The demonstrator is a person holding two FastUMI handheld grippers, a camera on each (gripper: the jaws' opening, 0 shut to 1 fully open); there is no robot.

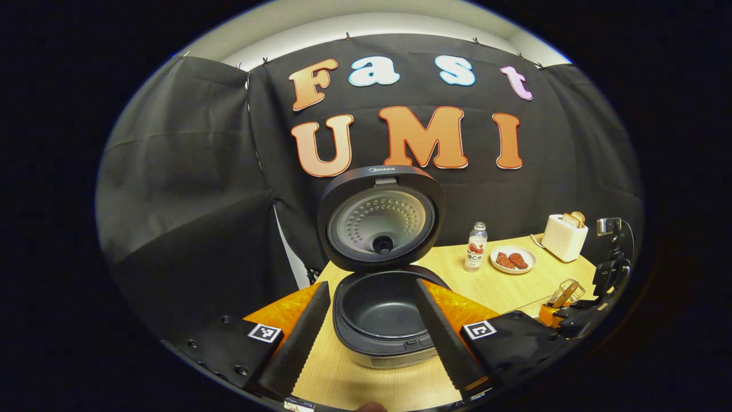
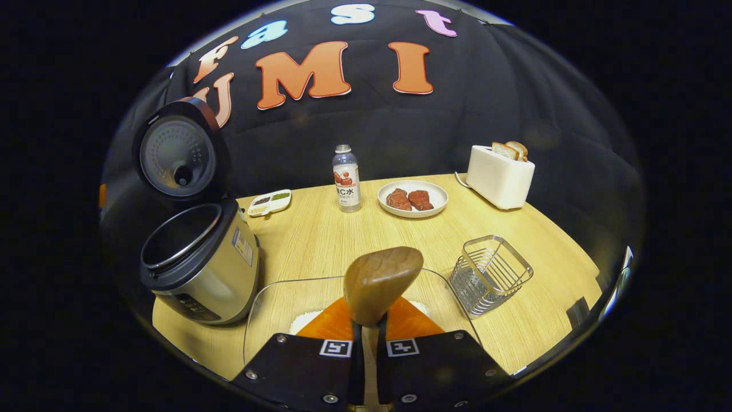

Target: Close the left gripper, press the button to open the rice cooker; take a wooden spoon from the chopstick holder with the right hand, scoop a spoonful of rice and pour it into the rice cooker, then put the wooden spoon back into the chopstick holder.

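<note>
Right gripper view, smooth rounded wooden spoon (image 2: 377, 283)

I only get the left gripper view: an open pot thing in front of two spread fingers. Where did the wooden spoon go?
Observer: The right gripper is shut on the wooden spoon, bowl end pointing forward.
Operator: Is there any rice nearby?
Observer: Yes, white rice lies in a clear glass dish directly under the spoon.
Operator: And the holder it came from?
Observer: The wire chopstick holder stands beside the dish, on the far side from the rice cooker.
Operator: Anything behind the cooker?
Observer: A small divided dish with dark and green bits.
</note>
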